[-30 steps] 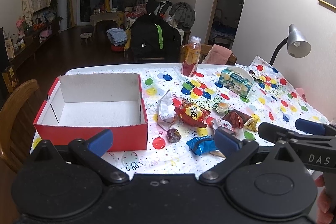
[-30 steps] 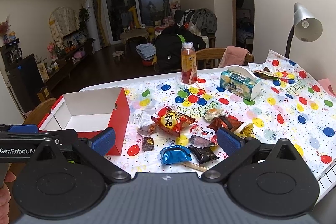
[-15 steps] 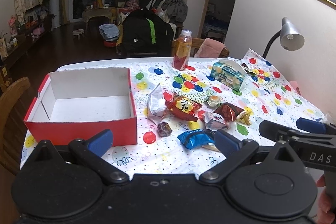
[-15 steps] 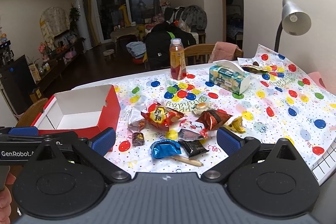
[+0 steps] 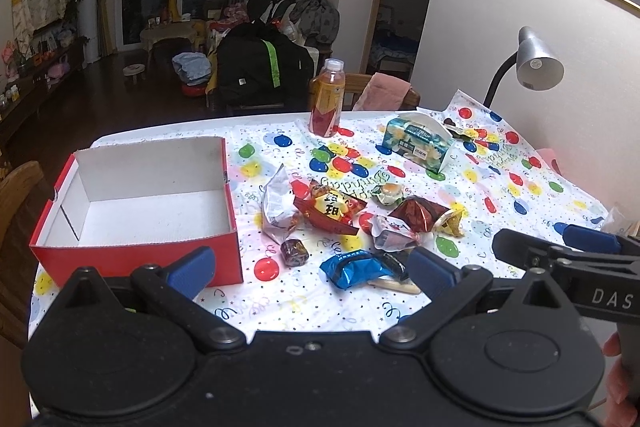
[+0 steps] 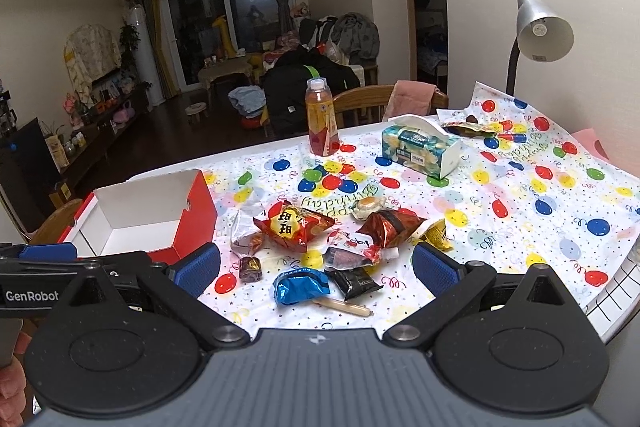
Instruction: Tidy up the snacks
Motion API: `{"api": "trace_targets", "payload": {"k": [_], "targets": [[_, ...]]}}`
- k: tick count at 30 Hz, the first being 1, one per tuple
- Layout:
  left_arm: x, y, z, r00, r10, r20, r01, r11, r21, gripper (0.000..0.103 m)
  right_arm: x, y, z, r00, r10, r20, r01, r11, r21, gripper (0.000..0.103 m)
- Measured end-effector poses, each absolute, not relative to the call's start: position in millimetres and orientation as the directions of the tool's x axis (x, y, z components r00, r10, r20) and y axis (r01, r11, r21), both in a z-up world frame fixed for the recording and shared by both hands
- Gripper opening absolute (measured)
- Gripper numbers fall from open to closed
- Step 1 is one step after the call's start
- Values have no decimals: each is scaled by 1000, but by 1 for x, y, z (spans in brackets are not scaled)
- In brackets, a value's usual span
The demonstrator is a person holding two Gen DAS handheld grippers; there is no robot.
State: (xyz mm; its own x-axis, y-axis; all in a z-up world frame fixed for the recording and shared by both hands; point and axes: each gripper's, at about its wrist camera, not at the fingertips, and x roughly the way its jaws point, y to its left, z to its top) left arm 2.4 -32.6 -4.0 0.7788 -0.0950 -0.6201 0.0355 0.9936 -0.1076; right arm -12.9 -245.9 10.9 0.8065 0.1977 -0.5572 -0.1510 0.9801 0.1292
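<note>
- Both tongs hover over the near edge of the table with jaws spread wide and nothing between them: the left gripper sits in front of the box and wrappers, the right gripper just beside it, above the snack pile.
- A red cardboard box with a white inside stands open and empty on the left of the balloon-print tablecloth.
- Right of the box lies the heap: a red-and-yellow crinkly snack bag, a silver foil packet, a small dark brown wrapped candy, a blue shiny packet, a black sachet and a dark red foil bag.
- Farther back stand an orange drink bottle and a teal tissue box.
</note>
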Motion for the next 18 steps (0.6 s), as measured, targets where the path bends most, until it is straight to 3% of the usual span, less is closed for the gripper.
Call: {"api": "trace_targets", "payload": {"k": [18], "targets": [[58,-67,-26,769,-90,-632,39,995,-93,103,50,-302,-11,799,242,-551,-169,969,181,103]]}}
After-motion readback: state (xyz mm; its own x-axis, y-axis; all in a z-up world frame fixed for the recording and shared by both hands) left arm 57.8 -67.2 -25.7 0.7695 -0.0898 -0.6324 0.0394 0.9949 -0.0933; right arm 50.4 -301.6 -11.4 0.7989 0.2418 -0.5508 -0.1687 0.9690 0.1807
